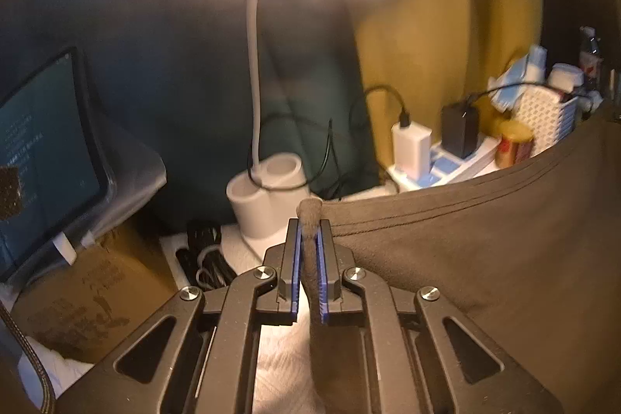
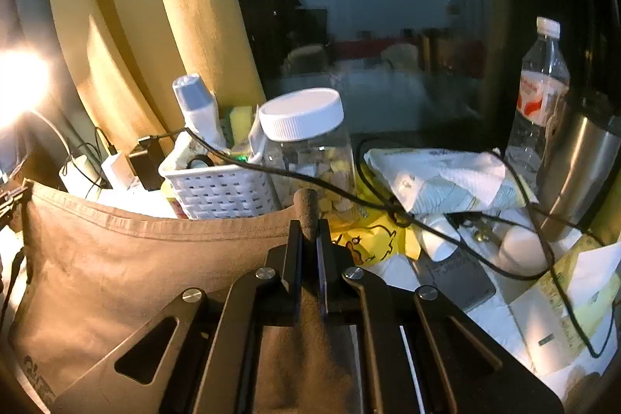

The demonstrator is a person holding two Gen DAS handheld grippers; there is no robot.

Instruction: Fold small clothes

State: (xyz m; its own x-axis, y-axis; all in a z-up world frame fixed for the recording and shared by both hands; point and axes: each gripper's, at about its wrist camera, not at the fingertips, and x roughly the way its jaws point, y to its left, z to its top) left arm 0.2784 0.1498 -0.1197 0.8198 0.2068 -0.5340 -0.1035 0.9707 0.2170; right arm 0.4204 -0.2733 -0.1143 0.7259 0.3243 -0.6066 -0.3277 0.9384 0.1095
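Observation:
A small brown garment [image 1: 485,243] hangs stretched between my two grippers, its stitched hem along the top. In the left wrist view my left gripper [image 1: 309,231] is shut on one bunched corner of it, the cloth spreading off to the right. In the right wrist view my right gripper [image 2: 309,231] is shut on the other corner, and the brown garment [image 2: 128,258] spreads to the left. At the far left edge of that view the left gripper [image 2: 13,198] shows, clamped on the cloth. A printed mark sits low on the fabric.
Behind the cloth stand a white lamp base [image 1: 268,196], a tablet [image 1: 42,158], a power strip with chargers [image 1: 434,158], a white basket [image 2: 221,189], a white-lidded jar [image 2: 310,150], a water bottle [image 2: 539,92], a steel tumbler [image 2: 578,173], cables and papers. A bright lamp glares above.

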